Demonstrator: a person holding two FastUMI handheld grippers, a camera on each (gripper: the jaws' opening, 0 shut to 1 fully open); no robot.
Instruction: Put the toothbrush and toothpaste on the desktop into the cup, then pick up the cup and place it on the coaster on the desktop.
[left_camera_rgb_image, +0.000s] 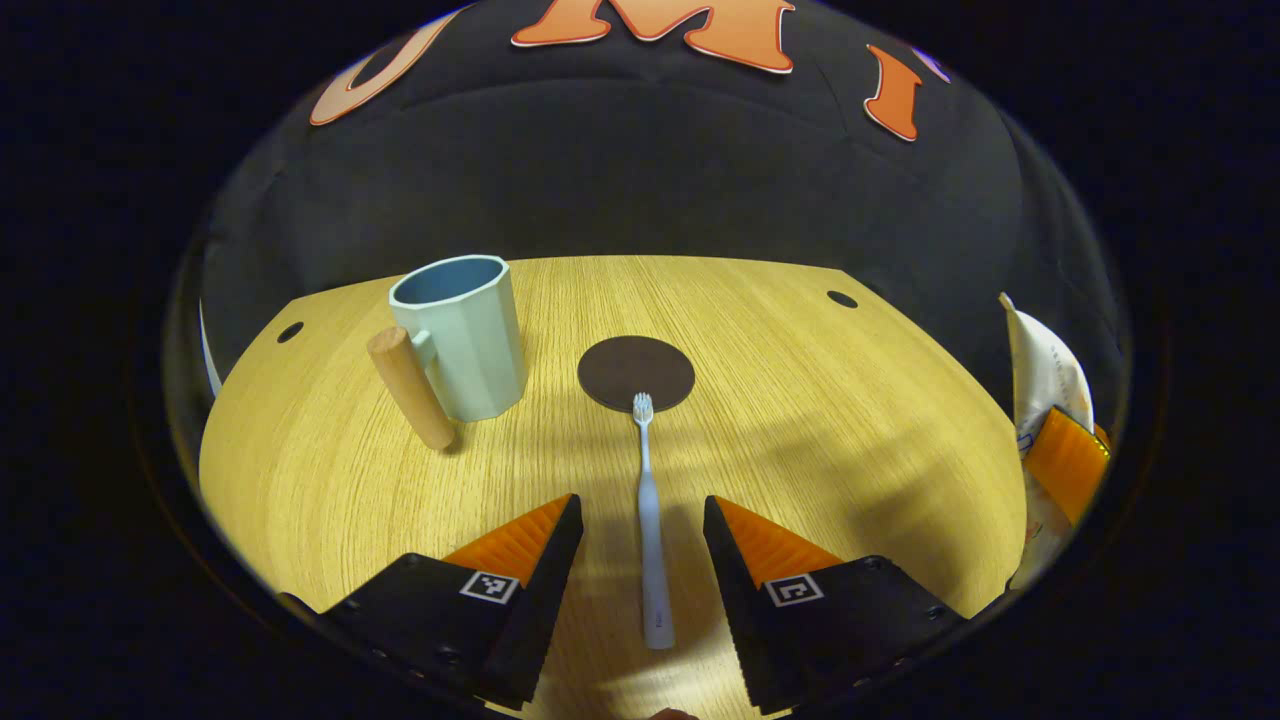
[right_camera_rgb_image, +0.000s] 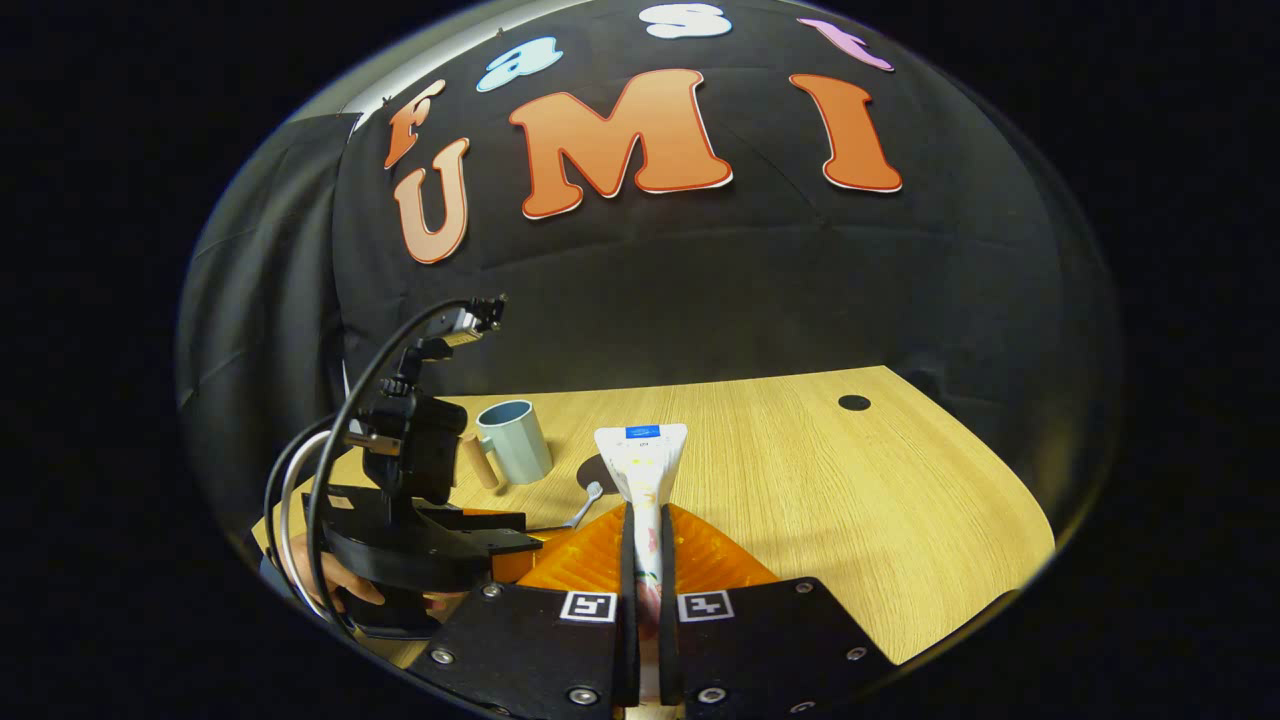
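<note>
showing an early stage: right tool (right_camera_rgb_image: 646, 560) clamped on the toothpaste (right_camera_rgb_image: 641, 462) above the table (right_camera_rgb_image: 850, 500), left tool (left_camera_rgb_image: 642, 520) wide open astride the toothbrush (left_camera_rgb_image: 650, 520) lying flat, cup (left_camera_rgb_image: 462, 335) empty beside the bare coaster (left_camera_rgb_image: 636, 371), nothing yet delivered.

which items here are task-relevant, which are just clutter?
Job:
toothbrush, flat on the desktop between the open left gripper jaws
toothpaste, clamped in the right gripper
cup
coaster

Lying about:
nothing loose; just the desktop and its cable holes
</note>
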